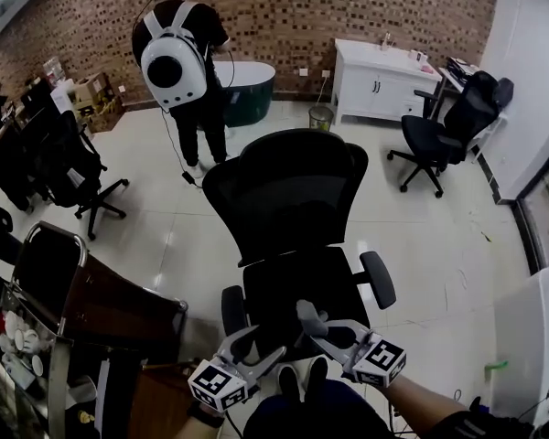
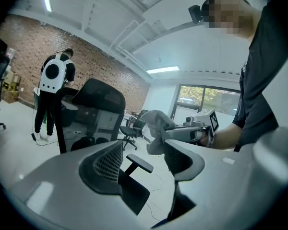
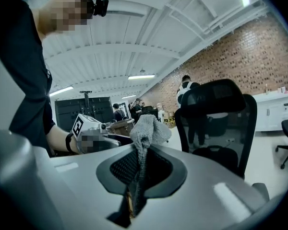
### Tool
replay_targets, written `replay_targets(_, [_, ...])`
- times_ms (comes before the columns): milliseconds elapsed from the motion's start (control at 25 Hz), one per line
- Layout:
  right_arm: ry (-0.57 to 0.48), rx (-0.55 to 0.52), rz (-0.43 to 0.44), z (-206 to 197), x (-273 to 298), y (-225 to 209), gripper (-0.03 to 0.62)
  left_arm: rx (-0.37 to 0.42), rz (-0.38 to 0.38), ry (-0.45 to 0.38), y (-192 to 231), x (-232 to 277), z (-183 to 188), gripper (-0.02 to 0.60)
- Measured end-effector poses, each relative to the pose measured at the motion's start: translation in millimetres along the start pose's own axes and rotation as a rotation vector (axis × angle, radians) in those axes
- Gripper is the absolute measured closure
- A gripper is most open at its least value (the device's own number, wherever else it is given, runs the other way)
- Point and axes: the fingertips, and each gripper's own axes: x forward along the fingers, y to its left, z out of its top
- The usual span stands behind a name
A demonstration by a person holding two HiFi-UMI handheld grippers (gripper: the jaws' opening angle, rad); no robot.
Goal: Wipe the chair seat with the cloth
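The black office chair stands in front of me, its seat (image 1: 297, 286) just beyond both grippers and its mesh back (image 1: 288, 190) upright behind. My right gripper (image 1: 313, 323) is shut on a grey cloth (image 1: 307, 314) and hovers over the seat's front edge. In the right gripper view the cloth (image 3: 146, 131) bunches up out of the closed jaws of that gripper (image 3: 141, 164). My left gripper (image 1: 261, 346) hangs beside it on the left, open and empty. In the left gripper view the left gripper (image 2: 144, 150) has a wide gap, with the cloth (image 2: 157, 128) beyond it.
A person with a white backpack (image 1: 176, 62) stands behind the chair. A second black chair (image 1: 439, 140) and a white cabinet (image 1: 380, 80) are at the back right. More chairs (image 1: 73, 167) and a cart with dishes (image 1: 23, 341) stand on the left.
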Motion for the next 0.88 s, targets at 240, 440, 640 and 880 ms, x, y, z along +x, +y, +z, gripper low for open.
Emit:
replay_targets(240, [0.115, 0.014, 0.035, -55.6, 50.9, -54.9, 0.568, -0.053, 0.066, 0.056, 48.5, 22.5, -32.5, 0.288])
replay_targets(440, [0.252, 0.0, 0.089, -110.4, 114.1, -101.5, 0.568, -0.105, 0.137, 0.105, 105.0, 46.8, -66.5, 0.282])
replay_targets(640, [0.371, -0.025, 0.12, -171.3, 186.8, -150.3, 0.568, -0.138, 0.183, 0.159, 156.4, 69.0, -100.8, 0.279])
replay_targets(880, [0.522, -0.043, 0.123, -238.3, 256.4, -193.7, 0.568, -0.183, 0.225, 0.175, 206.4, 88.6, -133.2, 0.278])
